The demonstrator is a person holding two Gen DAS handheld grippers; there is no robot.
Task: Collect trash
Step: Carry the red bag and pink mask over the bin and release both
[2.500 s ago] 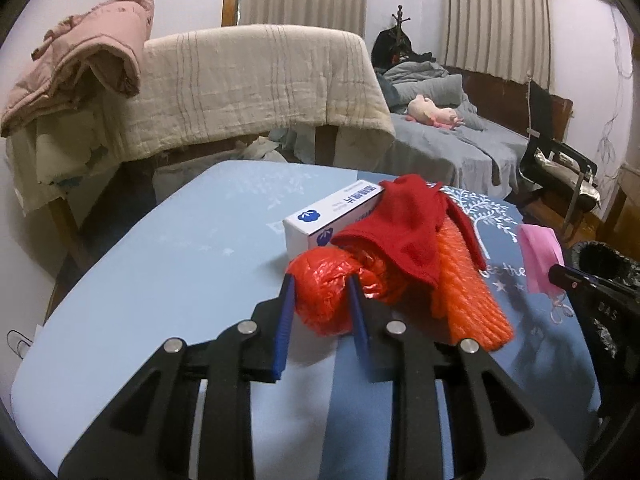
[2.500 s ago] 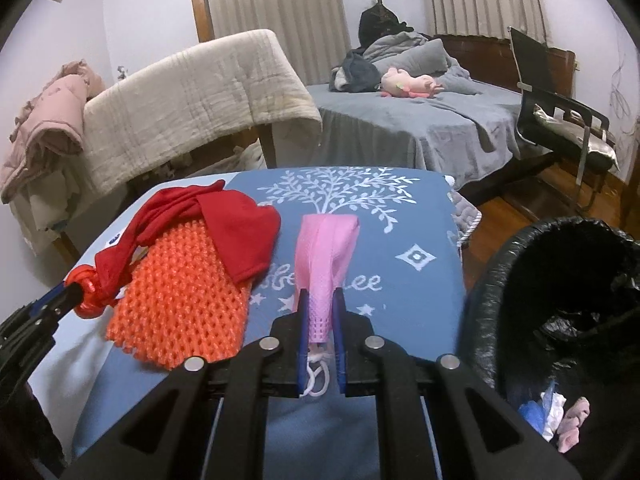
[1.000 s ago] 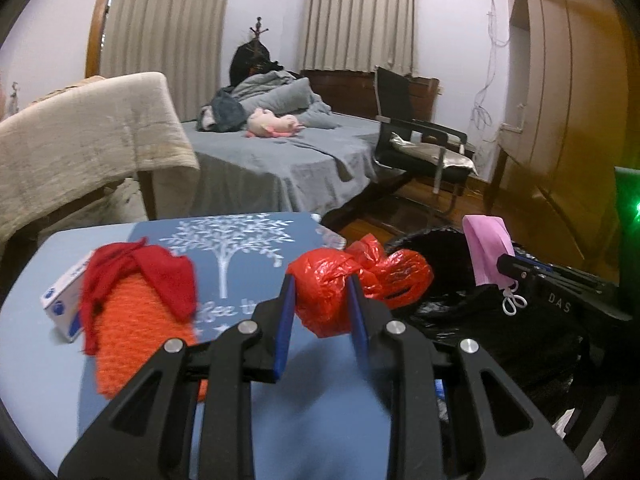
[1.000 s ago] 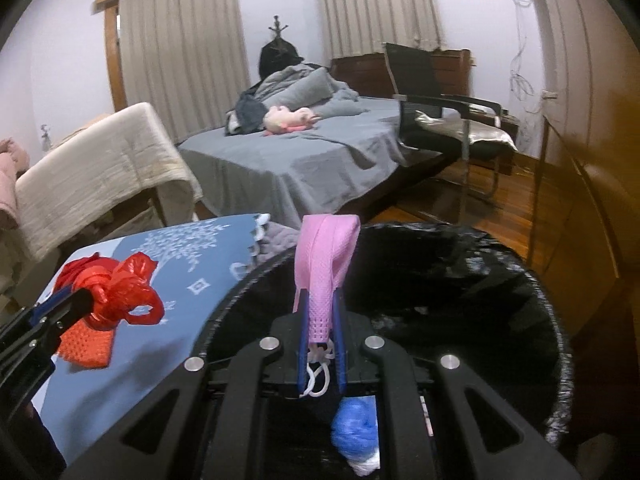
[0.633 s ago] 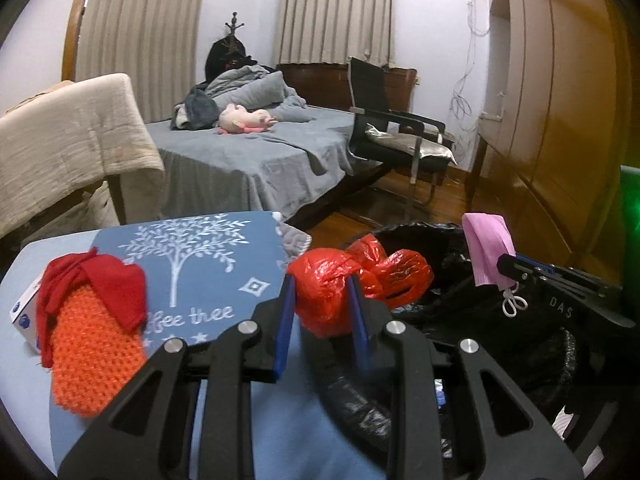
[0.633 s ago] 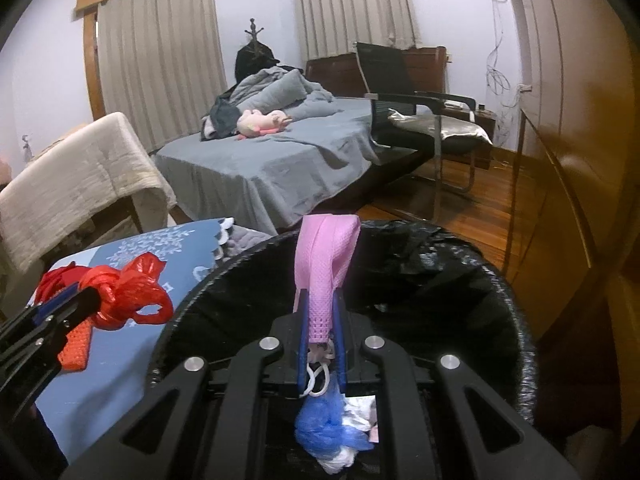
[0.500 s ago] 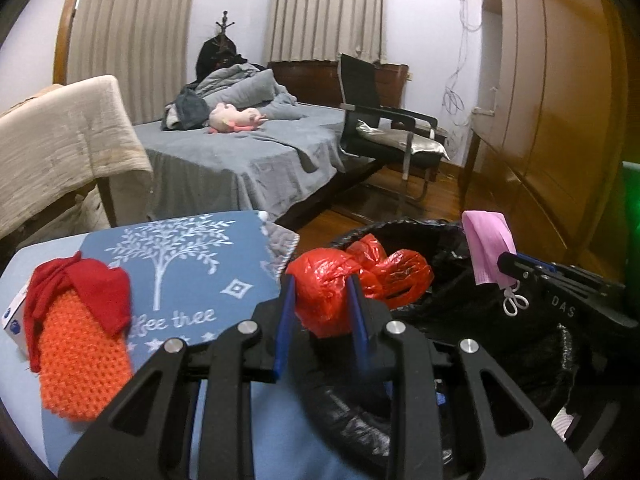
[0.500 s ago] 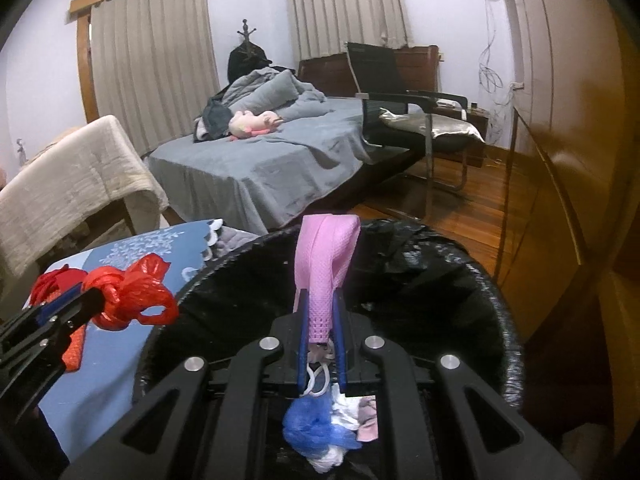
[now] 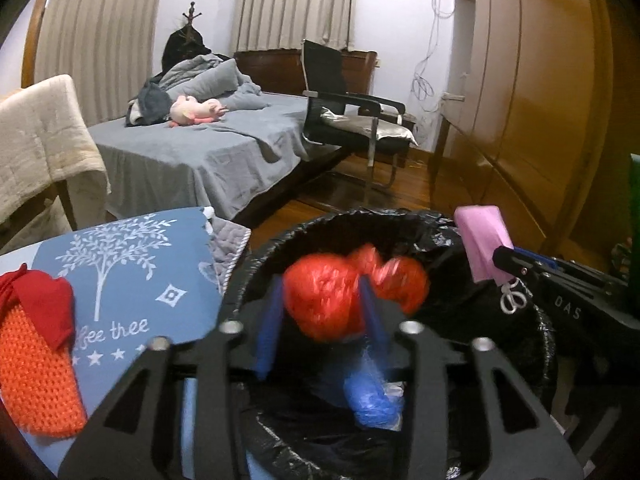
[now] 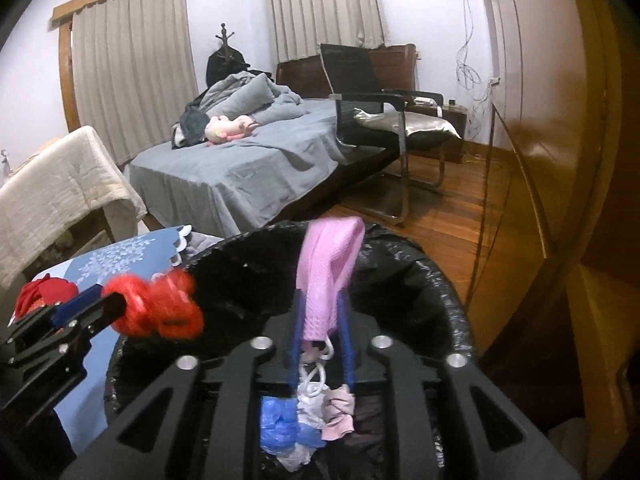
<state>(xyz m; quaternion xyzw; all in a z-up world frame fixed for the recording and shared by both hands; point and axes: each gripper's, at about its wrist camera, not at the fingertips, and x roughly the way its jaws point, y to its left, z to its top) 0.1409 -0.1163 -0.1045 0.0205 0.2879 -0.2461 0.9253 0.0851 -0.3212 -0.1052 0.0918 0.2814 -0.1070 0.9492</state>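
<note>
A bin with a black liner (image 9: 280,236) sits below both grippers. My left gripper (image 9: 320,284) hangs over it, jaws opening, and the red plastic bag (image 9: 324,312) is still between the blue pads, blurred and no longer squeezed. In the right wrist view the same bag (image 10: 156,308) shows at the left over the bin rim (image 10: 452,300). My right gripper (image 10: 321,300) is over the bin too, jaws opening, with the pink face mask (image 10: 332,248) standing loose between its fingers. Blue crumpled trash (image 10: 280,420) lies inside the bin.
The table with a blue tree-print cloth (image 9: 132,280) lies left of the bin, carrying an orange foam net (image 9: 32,360) and a red cloth (image 9: 40,300). Beyond are a grey bed (image 9: 192,152), a black chair (image 9: 352,120) and a wooden wardrobe (image 9: 540,120) on the right.
Both grippers have travelled from the table to above the bin. Both pairs of jaws have widened, letting go of the red bag and the pink mask, which sit loose between them.
</note>
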